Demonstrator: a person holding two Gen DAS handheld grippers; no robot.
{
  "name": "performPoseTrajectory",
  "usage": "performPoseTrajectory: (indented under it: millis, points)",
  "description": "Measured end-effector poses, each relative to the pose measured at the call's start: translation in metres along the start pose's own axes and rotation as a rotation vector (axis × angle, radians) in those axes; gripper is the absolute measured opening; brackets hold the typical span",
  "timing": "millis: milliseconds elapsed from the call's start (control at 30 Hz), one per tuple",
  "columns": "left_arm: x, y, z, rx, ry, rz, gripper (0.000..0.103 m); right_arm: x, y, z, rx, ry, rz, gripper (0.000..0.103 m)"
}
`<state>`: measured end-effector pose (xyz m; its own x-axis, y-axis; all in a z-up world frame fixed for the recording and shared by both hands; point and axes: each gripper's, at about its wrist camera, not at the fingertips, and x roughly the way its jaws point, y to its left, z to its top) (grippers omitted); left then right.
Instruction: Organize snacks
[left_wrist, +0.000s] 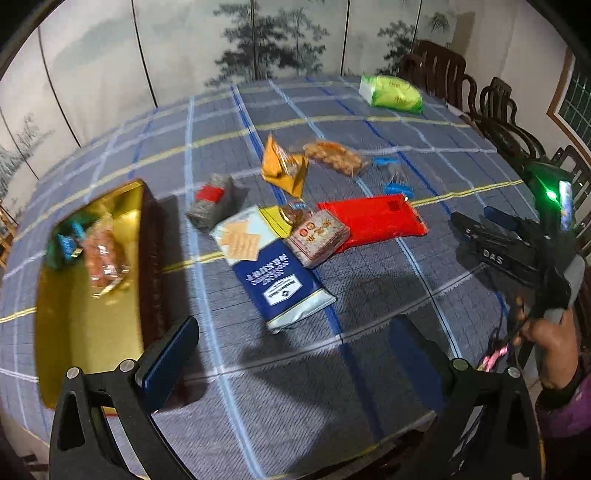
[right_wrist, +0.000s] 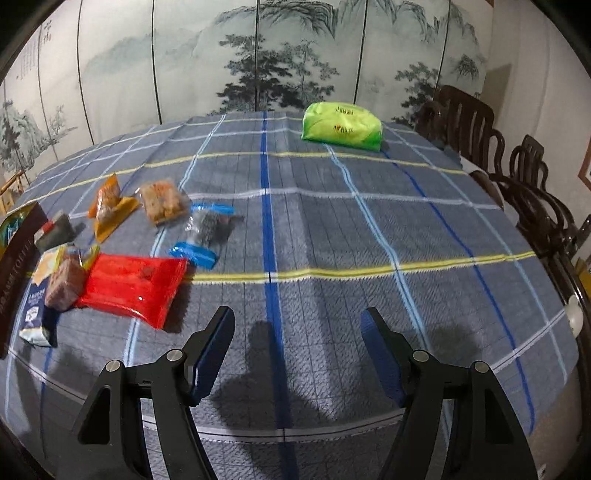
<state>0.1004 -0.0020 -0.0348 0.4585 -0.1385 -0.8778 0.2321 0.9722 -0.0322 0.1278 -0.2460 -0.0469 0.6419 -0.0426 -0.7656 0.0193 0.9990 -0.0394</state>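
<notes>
The snacks lie scattered at the left and centre of the frames on the plaid-clothed counter (right_wrist: 332, 229): a red packet (right_wrist: 133, 286) touching a brown wrapped block (right_wrist: 64, 284), which rests on a blue-and-white cracker bag (left_wrist: 273, 273), with an orange pouch (right_wrist: 109, 210) further back. A green pack (right_wrist: 341, 125) sits well apart at the upper right. The gold-lined box (left_wrist: 92, 306), lower left, holds two snacks. The left claw (left_wrist: 291, 354) and right claw (right_wrist: 297, 350) both stand apart, empty, above the cloth.
</notes>
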Motion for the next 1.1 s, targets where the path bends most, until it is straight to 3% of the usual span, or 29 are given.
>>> performPoseTrajectory:
  millis: [100, 200, 300, 400, 600, 667, 767, 1100]
  points:
    - [0.026, 0.001, 0.011, -0.003, 0.064, 0.010, 0.101, 0.004, -0.002, -0.003, 0.006, 0.005, 0.015, 0.071]
    - [0.044, 0.004, 0.017, 0.000, 0.103, 0.045, 0.093, 0.007, -0.005, -0.004, 0.017, 0.004, 0.028, 0.072]
    - [0.065, 0.011, 0.022, -0.008, 0.156, 0.035, 0.084, 0.010, -0.009, -0.004, 0.029, 0.008, 0.042, 0.073]
    - [0.077, 0.017, 0.026, -0.033, 0.182, -0.017, 0.085, 0.011, -0.012, -0.003, 0.042, 0.012, 0.061, 0.073]
    - [0.085, 0.019, 0.031, 0.008, 0.138, 0.021, 0.082, 0.014, -0.011, -0.003, 0.047, 0.017, 0.072, 0.073]
    - [0.083, 0.021, 0.032, 0.011, 0.105, 0.019, 0.066, 0.015, -0.012, -0.003, 0.055, 0.022, 0.080, 0.073]
    - [0.078, 0.022, 0.031, 0.005, 0.090, 0.021, 0.050, 0.016, -0.013, -0.002, 0.067, 0.026, 0.082, 0.073]
    - [0.026, 0.007, -0.022, -0.101, 0.052, -0.054, 0.046, 0.017, -0.014, -0.002, 0.070, 0.036, 0.089, 0.077]
